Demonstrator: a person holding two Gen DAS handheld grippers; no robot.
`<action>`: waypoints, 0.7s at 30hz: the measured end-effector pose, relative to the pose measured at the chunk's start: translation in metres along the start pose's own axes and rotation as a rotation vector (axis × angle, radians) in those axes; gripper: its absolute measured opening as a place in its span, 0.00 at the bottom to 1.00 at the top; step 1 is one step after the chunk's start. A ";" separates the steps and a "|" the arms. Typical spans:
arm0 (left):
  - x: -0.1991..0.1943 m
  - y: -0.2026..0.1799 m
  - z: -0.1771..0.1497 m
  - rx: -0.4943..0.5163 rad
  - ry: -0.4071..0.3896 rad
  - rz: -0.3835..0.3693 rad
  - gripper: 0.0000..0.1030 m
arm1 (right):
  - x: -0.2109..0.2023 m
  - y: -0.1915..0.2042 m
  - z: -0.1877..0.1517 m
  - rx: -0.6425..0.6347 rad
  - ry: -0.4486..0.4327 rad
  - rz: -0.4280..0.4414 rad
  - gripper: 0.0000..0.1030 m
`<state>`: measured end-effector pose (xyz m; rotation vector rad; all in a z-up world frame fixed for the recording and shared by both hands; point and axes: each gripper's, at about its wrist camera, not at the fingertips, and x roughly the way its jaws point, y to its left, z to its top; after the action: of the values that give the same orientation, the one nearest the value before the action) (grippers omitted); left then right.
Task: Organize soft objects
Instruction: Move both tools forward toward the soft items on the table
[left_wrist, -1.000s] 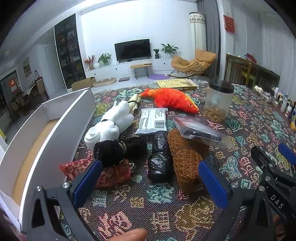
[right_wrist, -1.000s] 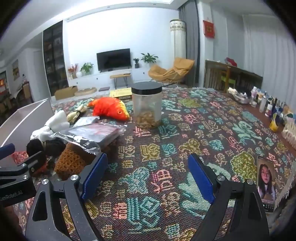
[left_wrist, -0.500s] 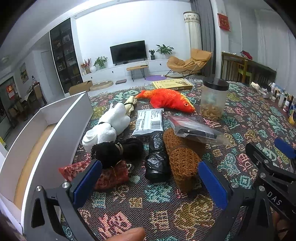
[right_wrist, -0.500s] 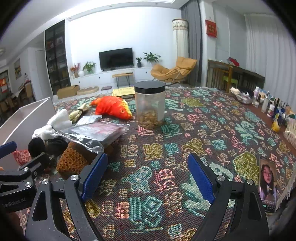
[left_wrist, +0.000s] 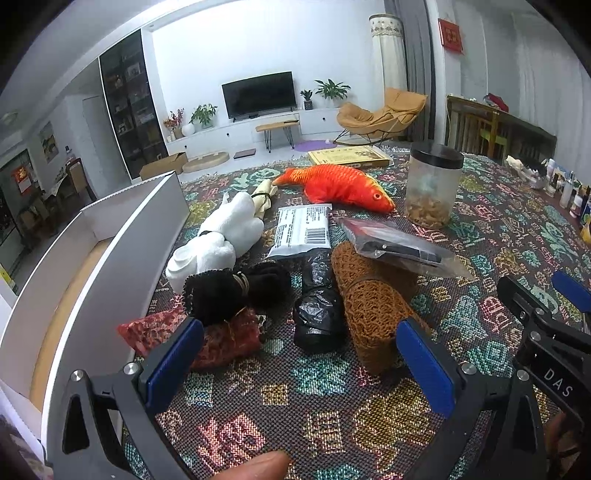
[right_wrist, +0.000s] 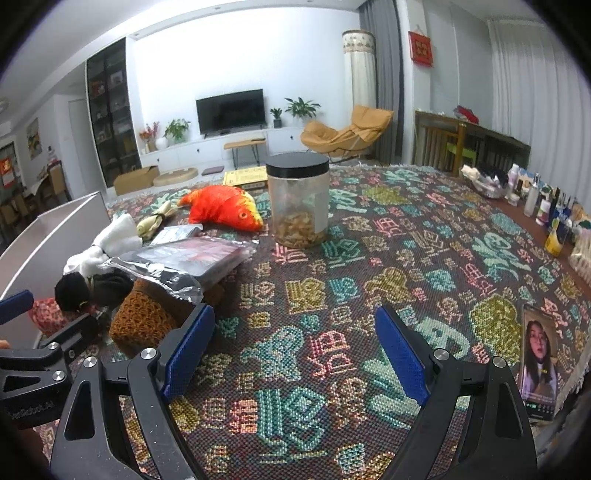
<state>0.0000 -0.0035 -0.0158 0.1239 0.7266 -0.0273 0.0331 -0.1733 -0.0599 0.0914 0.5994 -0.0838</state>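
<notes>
Woven, brightly patterned cloth covers the surface (left_wrist: 325, 417), where soft things lie heaped beside the white box (left_wrist: 122, 258): a fluffy white towel roll (left_wrist: 221, 236), a coarse brown mat roll (left_wrist: 369, 306) and a plush orange fish (left_wrist: 340, 184) beyond. Left claw (left_wrist: 299, 365) and right claw (right_wrist: 295, 354) hover level, both spread and empty.

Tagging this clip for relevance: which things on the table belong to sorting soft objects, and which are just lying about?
Belongs to the job:
orange fish plush
white towel roll
black knit bundle
red fabric pouch
brown woven mat roll
white box, probably the destination

Just lying about:
black-lidded jar
phone
bottles
yellow flat box
</notes>
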 end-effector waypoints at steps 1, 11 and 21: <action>0.000 0.000 -0.001 0.000 0.001 0.001 1.00 | 0.000 -0.001 0.000 0.004 0.002 0.001 0.88; 0.006 0.009 -0.006 -0.013 0.030 0.019 1.00 | 0.007 -0.005 -0.001 0.026 0.034 0.010 0.88; 0.016 0.010 -0.014 -0.004 0.070 0.034 1.00 | 0.009 -0.006 -0.002 0.031 0.043 0.013 0.88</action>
<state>0.0030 0.0087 -0.0359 0.1343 0.7943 0.0113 0.0390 -0.1791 -0.0670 0.1277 0.6400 -0.0783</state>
